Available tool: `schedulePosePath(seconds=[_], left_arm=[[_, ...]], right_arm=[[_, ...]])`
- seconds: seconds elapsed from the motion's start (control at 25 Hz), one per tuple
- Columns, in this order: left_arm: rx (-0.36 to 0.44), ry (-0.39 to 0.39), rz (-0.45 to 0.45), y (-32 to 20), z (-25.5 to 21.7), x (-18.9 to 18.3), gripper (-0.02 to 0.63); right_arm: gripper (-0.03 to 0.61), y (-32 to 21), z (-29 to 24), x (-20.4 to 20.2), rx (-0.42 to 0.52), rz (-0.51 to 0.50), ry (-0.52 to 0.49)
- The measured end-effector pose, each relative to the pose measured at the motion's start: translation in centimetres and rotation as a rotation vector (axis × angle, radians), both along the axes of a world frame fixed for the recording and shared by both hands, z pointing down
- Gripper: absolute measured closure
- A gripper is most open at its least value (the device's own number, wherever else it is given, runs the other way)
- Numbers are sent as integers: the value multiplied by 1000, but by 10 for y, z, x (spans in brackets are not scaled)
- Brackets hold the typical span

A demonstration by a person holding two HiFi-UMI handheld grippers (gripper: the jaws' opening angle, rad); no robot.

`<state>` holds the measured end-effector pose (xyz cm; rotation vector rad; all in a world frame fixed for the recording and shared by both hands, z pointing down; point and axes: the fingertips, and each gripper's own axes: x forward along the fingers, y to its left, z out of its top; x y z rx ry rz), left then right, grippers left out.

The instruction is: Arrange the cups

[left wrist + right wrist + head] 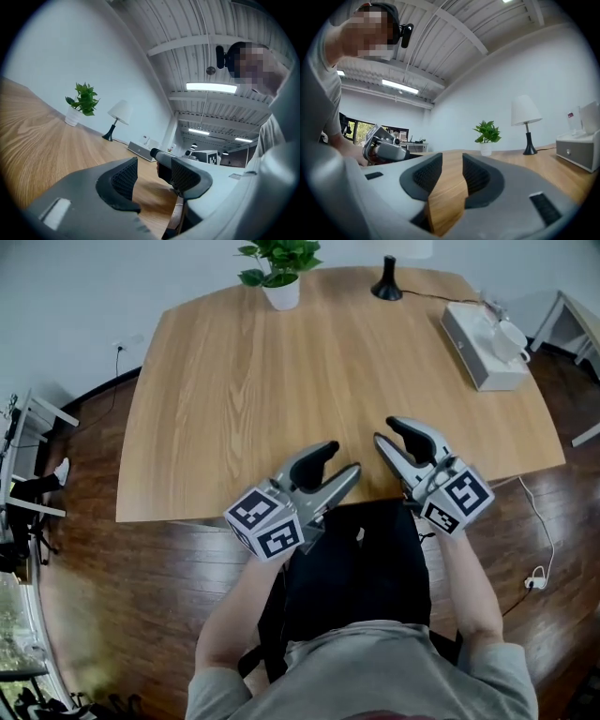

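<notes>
Fingers (124,176) of left gripper (342,458) and right gripper (386,430) gape empty; 1 plant (279,268), 1 lamp (386,282).

Cups status: the white cups (509,337) sit bunched together on top of a grey rectangular box (466,345), toward its far end, at the far right corner of the light wooden table (281,381). They look rounded and glossy and touch or overlap each other, but the count, handles and upright vs. tipped are too small to call. In both gripper views the box shows far off, and the cups on it can't be made out.
</notes>
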<state>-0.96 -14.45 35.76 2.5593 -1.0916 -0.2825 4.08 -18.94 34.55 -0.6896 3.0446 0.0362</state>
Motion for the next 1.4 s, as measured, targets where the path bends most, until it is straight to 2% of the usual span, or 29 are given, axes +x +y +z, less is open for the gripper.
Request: schedulePosePath(seconds=[0.12, 0.24, 0.4, 0.52, 0.64, 0.92, 1.4], left_arm=[[7, -20, 2, 2, 1, 2, 376], [3, -1, -1, 3, 0, 1, 376], [-21, 76, -7, 0, -3, -8, 376], [-42, 144, -16, -2, -4, -14, 376], [-49, 173, -7, -2, -6, -16, 376], [-42, 160, 1, -1, -6, -13, 376], [-30, 138, 2, -1, -6, -12, 376]], right_arm=[[451, 10, 4, -4, 24, -20, 38], [451, 15, 5, -4, 24, -39, 42], [451, 10, 12, -2, 22, -27, 88], [451, 9, 14, 1, -4, -23, 80], [451, 11, 14, 0, -18, -30, 76], [451, 16, 18, -7, -11, -32, 116], [451, 16, 20, -7, -26, -40, 110]])
